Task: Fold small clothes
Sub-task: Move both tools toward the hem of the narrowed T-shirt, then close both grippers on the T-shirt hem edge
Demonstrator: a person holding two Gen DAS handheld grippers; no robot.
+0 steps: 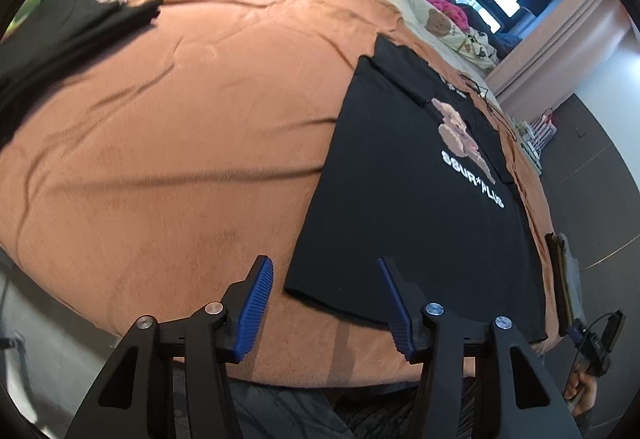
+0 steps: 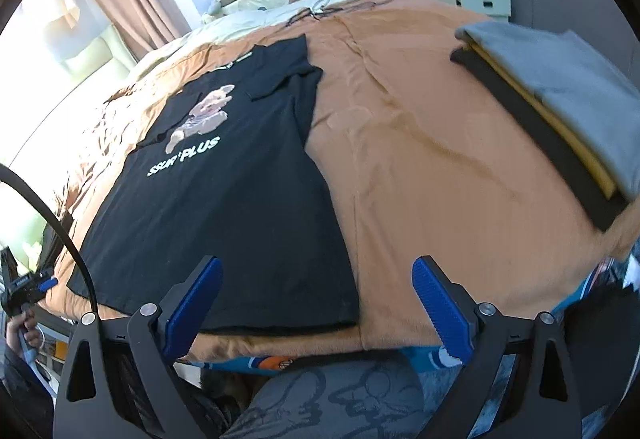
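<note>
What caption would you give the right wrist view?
Open right gripper above the hem of a black T-shirt on an orange bedspread.

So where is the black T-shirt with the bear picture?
The black T-shirt with the bear picture lies flat on the orange bedspread, left of centre in the right wrist view, its bottom hem at the near bed edge, well left of the folded clothes pile.

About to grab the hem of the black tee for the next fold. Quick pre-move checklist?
1. Black tee lies flat on the orange blanket, sides already folded in: ok.
2. Left gripper jaws open around the hem's near-left corner, nothing pinched: ok.
3. Right gripper jaws open, straddling the near-right corner: ok.
4. Folded stack sits apart from the tee: ok.
5. Pads touching cloth: cannot tell.
</note>
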